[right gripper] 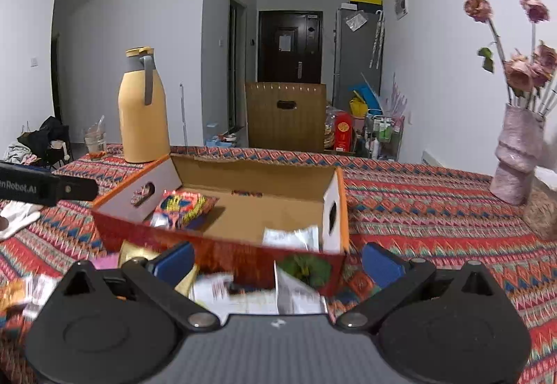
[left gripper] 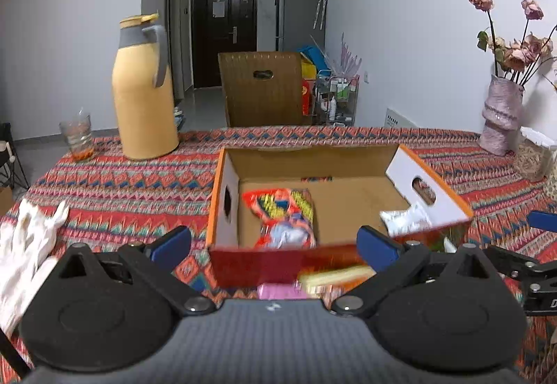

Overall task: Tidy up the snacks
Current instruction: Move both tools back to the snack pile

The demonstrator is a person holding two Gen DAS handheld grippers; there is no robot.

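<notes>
An open cardboard box (left gripper: 268, 262) with a red front wall sits on the patterned tablecloth; it also shows in the right wrist view (right gripper: 222, 251). Inside lie a red and yellow snack bag (left gripper: 285, 210) (right gripper: 184, 206) and a white packet (left gripper: 403, 220) (right gripper: 292, 237). My left gripper (left gripper: 275, 244) is open and empty just before the box's front wall. A yellow bar (left gripper: 334, 276) and a pink packet (left gripper: 282, 291) lie under it. My right gripper (right gripper: 276, 260) is open and empty over loose snack packets (right gripper: 243, 297) in front of the box.
A yellow thermos jug (left gripper: 144, 95) and a glass (left gripper: 77, 136) stand at the back left. A pink vase with dried flowers (left gripper: 501, 116) stands at the back right. A white glove (left gripper: 28, 244) lies at the left. A wicker chair (left gripper: 263, 88) stands behind the table.
</notes>
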